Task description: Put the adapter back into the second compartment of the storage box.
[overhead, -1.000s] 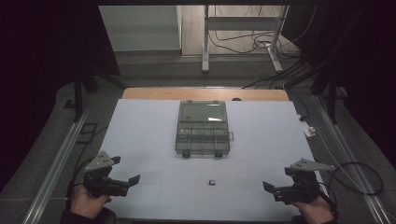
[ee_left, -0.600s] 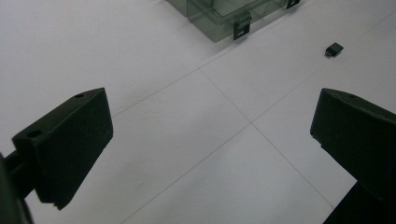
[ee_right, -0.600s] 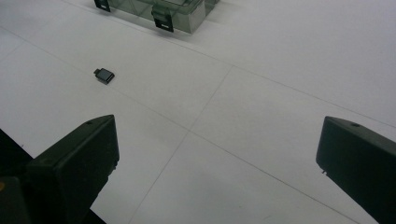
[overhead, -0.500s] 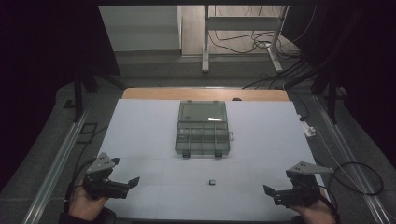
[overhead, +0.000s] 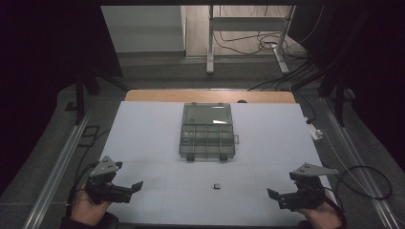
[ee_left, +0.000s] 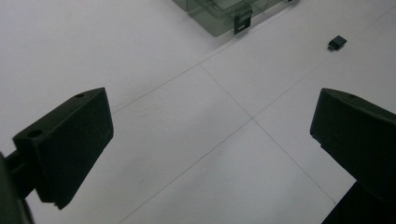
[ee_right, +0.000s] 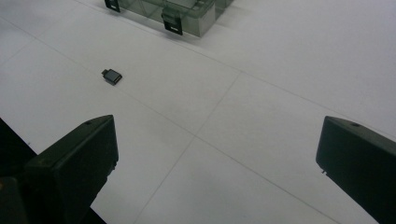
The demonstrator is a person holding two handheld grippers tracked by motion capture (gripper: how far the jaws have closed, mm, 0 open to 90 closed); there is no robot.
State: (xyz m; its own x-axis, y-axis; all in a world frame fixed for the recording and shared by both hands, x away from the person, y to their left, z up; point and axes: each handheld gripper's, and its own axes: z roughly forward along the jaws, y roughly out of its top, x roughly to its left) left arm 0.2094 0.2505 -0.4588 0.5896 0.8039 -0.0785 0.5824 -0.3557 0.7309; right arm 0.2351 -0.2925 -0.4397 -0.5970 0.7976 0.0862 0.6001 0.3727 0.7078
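- The room behind the table is dark; in the high view a bright strip of floor [overhead: 239,28] with metal legs and loose cables lies well beyond both tongs.
- The table [overhead: 143,129] carries a white sheet ruled with thin lines; the two gripper views show those lines crossing on bare sheet right between each pair of jaws.
- The box [overhead: 208,132], clear grey plastic with compartments, sits shut with its latches on the side facing the tongs, ahead of them and midway between them. The high view shows all of it; the left gripper view catches one corner [ee_left: 224,11] with a latch, the right gripper view a near edge [ee_right: 173,11] with two latches.
- The left tongs [overhead: 135,186] rest low at the near left edge, jaws wide apart and empty, aimed inward.
- The right tongs [overhead: 273,194] sit at the near right edge, jaws likewise spread and holding nothing.
- The small dark plug [overhead: 216,186] lies flat on the sheet between the two tongs, a little closer to the right one, well apart from both and nearer than the box. The right gripper view [ee_right: 111,76] shows a short metal tip on one end; its long axis runs roughly across the table.
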